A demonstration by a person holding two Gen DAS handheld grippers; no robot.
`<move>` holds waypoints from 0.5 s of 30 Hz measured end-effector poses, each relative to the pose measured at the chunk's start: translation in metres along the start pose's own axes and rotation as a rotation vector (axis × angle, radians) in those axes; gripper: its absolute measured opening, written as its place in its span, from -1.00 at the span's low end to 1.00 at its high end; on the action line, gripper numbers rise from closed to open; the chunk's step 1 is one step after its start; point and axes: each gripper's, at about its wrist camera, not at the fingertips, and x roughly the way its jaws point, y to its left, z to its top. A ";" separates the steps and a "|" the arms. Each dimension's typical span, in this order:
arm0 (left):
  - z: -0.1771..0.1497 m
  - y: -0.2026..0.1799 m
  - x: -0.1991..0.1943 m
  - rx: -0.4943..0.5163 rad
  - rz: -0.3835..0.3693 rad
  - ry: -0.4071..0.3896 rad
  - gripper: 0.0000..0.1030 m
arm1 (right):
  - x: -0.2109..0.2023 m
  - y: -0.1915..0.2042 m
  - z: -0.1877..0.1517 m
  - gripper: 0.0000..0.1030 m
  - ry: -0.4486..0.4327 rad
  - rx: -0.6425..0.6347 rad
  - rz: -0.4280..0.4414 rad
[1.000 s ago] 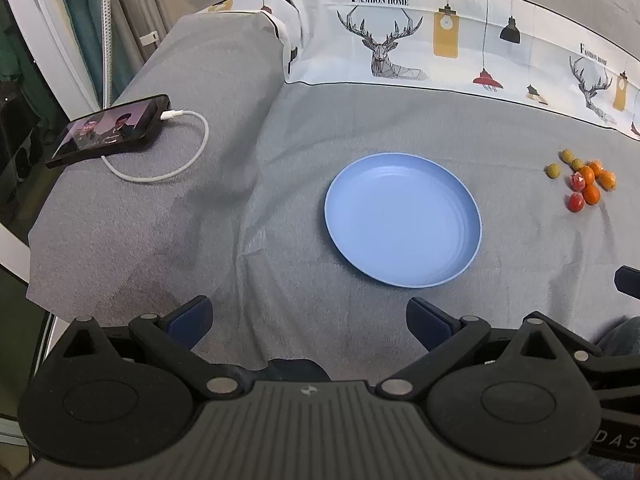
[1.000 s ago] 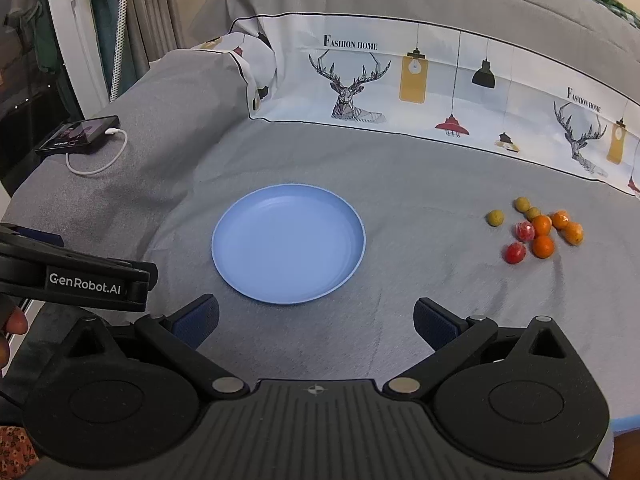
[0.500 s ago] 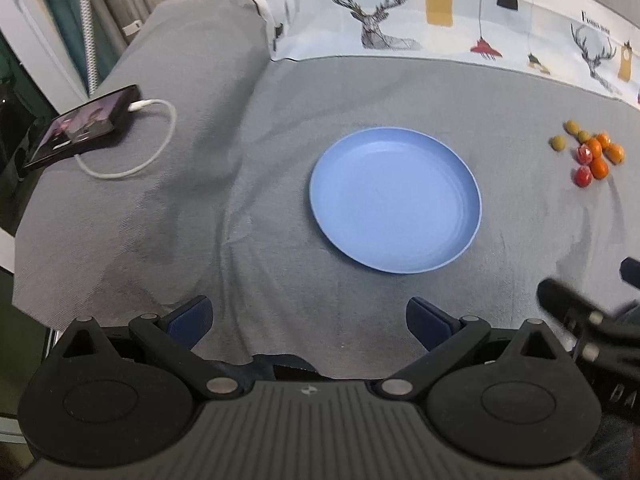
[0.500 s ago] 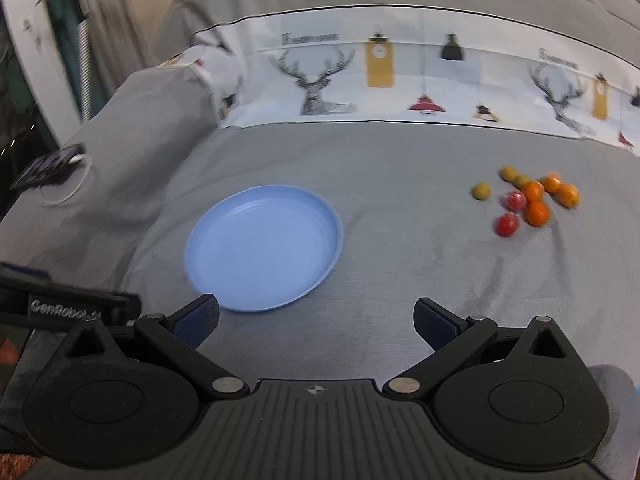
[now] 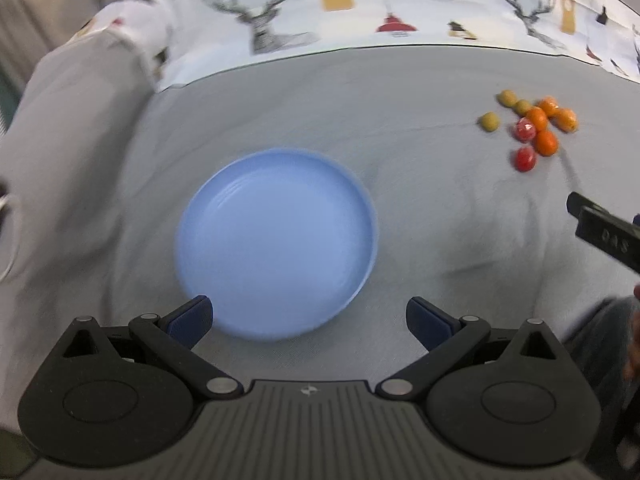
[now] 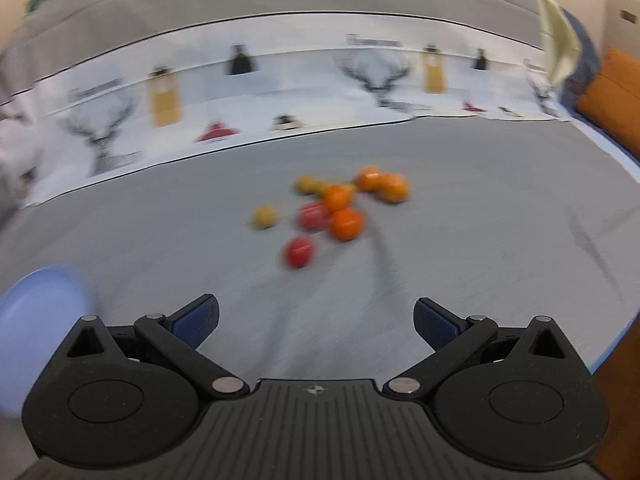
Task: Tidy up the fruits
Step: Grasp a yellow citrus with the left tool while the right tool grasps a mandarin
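Observation:
A cluster of small fruits, orange, red and yellow-green, lies on the grey bed cover; it also shows at the right in the left wrist view. An empty blue plate lies to its left, its edge showing in the right wrist view. My left gripper is open and empty just above the plate's near rim. My right gripper is open and empty, a little short of the fruits. Its body shows at the right in the left wrist view.
A white sheet band printed with deer and lamps runs across the back of the bed. An orange cushion lies at the far right. The bed's right edge drops off beside my right gripper.
Both grippers have moved forward and to the right. The left one has closed in on the plate, the right one on the fruits. The phone and cable have left the view.

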 end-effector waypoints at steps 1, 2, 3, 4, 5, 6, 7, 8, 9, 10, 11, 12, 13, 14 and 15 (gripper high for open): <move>0.007 -0.007 0.006 0.010 -0.002 -0.007 1.00 | 0.014 -0.008 0.005 0.99 0.005 0.005 -0.023; 0.015 -0.015 0.013 0.021 -0.006 -0.015 1.00 | 0.027 -0.013 0.009 0.99 0.005 0.012 -0.042; 0.025 -0.024 0.020 0.031 -0.007 -0.018 1.00 | 0.042 -0.019 0.013 0.99 0.002 0.018 -0.059; 0.035 -0.031 0.028 0.040 -0.012 -0.022 1.00 | 0.056 -0.024 0.016 0.99 0.004 0.020 -0.077; 0.046 -0.040 0.037 0.051 -0.019 -0.028 1.00 | 0.071 -0.028 0.019 0.99 0.006 0.019 -0.092; 0.057 -0.049 0.047 0.062 -0.020 -0.029 1.00 | 0.085 -0.031 0.021 0.99 0.003 0.018 -0.103; 0.068 -0.057 0.055 0.070 -0.020 -0.031 1.00 | 0.097 -0.033 0.022 0.99 0.001 0.014 -0.113; 0.080 -0.067 0.065 0.082 -0.027 -0.040 1.00 | 0.112 -0.035 0.022 0.99 0.007 0.000 -0.118; 0.091 -0.077 0.075 0.094 -0.035 -0.049 1.00 | 0.124 -0.034 0.024 0.99 0.017 -0.011 -0.115; 0.101 -0.086 0.086 0.107 -0.039 -0.057 1.00 | 0.135 -0.034 0.025 0.99 0.016 -0.020 -0.105; 0.112 -0.098 0.098 0.127 -0.044 -0.063 1.00 | 0.143 -0.035 0.026 0.99 0.013 -0.032 -0.092; 0.120 -0.107 0.108 0.140 -0.052 -0.065 1.00 | 0.151 -0.034 0.027 0.99 0.014 -0.047 -0.079; 0.128 -0.116 0.118 0.155 -0.063 -0.062 1.00 | 0.156 -0.033 0.029 0.99 0.006 -0.063 -0.063; 0.137 -0.127 0.132 0.173 -0.077 -0.056 1.00 | 0.161 -0.032 0.030 0.99 -0.009 -0.083 -0.045; 0.143 -0.135 0.143 0.189 -0.093 -0.050 1.00 | 0.166 -0.030 0.031 0.99 -0.018 -0.107 -0.028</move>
